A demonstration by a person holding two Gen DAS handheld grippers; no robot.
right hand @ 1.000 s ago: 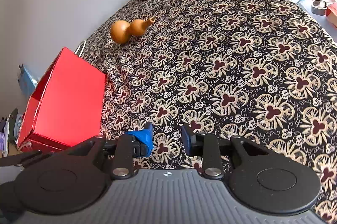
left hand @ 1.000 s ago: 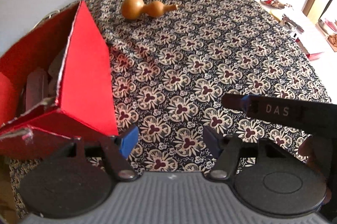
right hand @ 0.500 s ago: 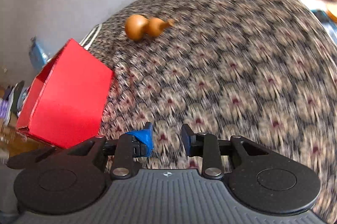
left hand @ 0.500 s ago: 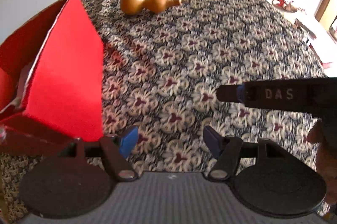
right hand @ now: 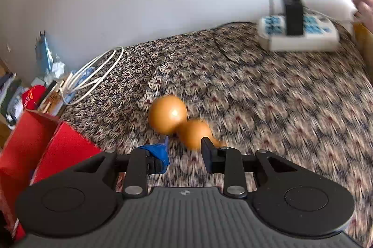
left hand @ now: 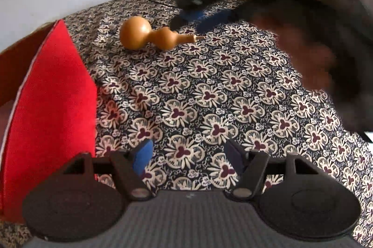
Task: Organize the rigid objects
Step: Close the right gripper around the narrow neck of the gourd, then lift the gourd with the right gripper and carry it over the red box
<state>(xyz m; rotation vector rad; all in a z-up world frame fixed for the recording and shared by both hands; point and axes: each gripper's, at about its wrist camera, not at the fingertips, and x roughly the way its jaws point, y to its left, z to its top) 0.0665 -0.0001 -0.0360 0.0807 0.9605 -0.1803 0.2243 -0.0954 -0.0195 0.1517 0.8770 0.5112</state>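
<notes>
Hovering over the patterned cloth (left hand: 209,89), our left gripper (left hand: 190,156) stands open and empty, the red box (left hand: 51,108) close by its left finger, bare cloth ahead. Our right gripper (right hand: 185,153), jaws apart and empty, is just short of the gourd (right hand: 179,122), which lies flat, its stem toward the right finger.

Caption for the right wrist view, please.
Open right gripper nears a gourd on patterned cloth, red box alongside.
</notes>
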